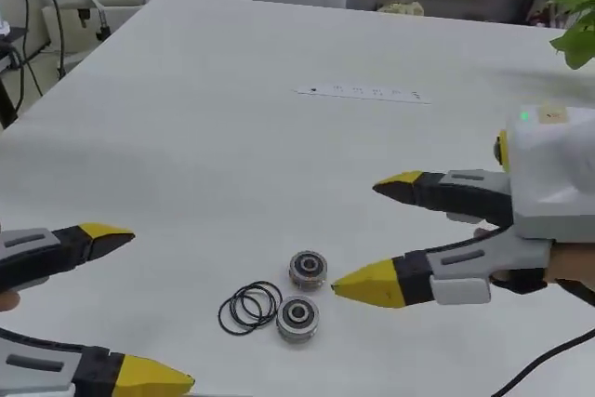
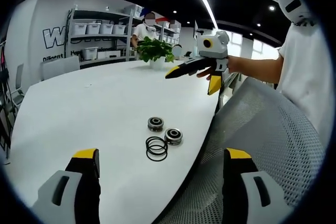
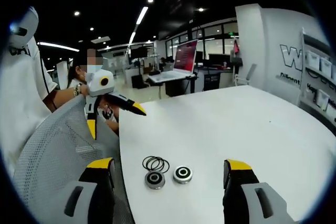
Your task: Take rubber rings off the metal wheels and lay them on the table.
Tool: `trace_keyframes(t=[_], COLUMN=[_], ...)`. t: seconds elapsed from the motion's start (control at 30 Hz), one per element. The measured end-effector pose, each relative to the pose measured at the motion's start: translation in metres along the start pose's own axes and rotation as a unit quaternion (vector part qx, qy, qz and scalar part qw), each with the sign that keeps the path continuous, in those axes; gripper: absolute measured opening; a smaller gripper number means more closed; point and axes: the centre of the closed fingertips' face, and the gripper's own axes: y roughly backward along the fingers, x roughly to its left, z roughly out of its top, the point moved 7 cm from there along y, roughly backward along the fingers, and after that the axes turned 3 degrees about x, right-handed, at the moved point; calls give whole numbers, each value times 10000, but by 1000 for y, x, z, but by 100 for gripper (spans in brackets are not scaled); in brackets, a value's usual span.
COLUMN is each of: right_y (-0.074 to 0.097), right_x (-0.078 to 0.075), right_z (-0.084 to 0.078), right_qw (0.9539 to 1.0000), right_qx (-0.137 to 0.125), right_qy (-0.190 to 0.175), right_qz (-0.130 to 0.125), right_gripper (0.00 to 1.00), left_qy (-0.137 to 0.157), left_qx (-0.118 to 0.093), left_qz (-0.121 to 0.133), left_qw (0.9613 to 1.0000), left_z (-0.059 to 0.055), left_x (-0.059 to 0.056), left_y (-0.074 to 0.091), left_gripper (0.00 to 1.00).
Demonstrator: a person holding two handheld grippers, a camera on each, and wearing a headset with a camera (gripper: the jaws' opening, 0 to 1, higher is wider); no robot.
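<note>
Hovering: left gripper (image 1: 160, 309), right gripper (image 1: 355, 237); jaws apart | rings (image 1: 249, 307) beside wheels (image 1: 297, 317)

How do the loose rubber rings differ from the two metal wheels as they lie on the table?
The rubber rings are thin black loops; the metal wheels are thick grey discs with dark centres. The rings overlap in one pile; the wheels lie side by side, unstacked. Both lie flat on the white table, between the open left gripper and right gripper, untouched.

The wall (image 2: 31, 30) reads "W" over "Diligent".
</note>
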Motion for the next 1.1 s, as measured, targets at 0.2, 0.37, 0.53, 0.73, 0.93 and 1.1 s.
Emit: trace_keyframes(t=[0.2, 0.37, 0.53, 0.73, 0.93, 1.1], right_y=[18, 25, 31, 34, 32, 31], right_x=[5, 7, 7, 19, 23, 26], right_z=[-28, -45, -61, -80, -86, -96], right_qw=[9992, 9984, 9961, 9903, 9886, 9870], right_qx=[-12, 62, 180, 449, 594, 898], right_qy=[-315, -403, -660, -1200, -1285, -1219], right_qz=[-228, -398, -560, -539, -512, -534], right_gripper=[90, 98, 99, 99, 99, 99], left_qy=[4, 0, 11, 57, 301, 183], left_qx=[21, 47, 83, 236, 244, 511], left_qz=[77, 59, 51, 65, 127, 95], left_qw=[10000, 10000, 10000, 9997, 9992, 9985], left_z=[1, 3, 2, -3, -6, -13], left_x=[0, -3, -6, -7, -6, -8], left_y=[1, 1, 1, 1, 2, 0], left_gripper=[99, 99, 99, 99, 99, 99])
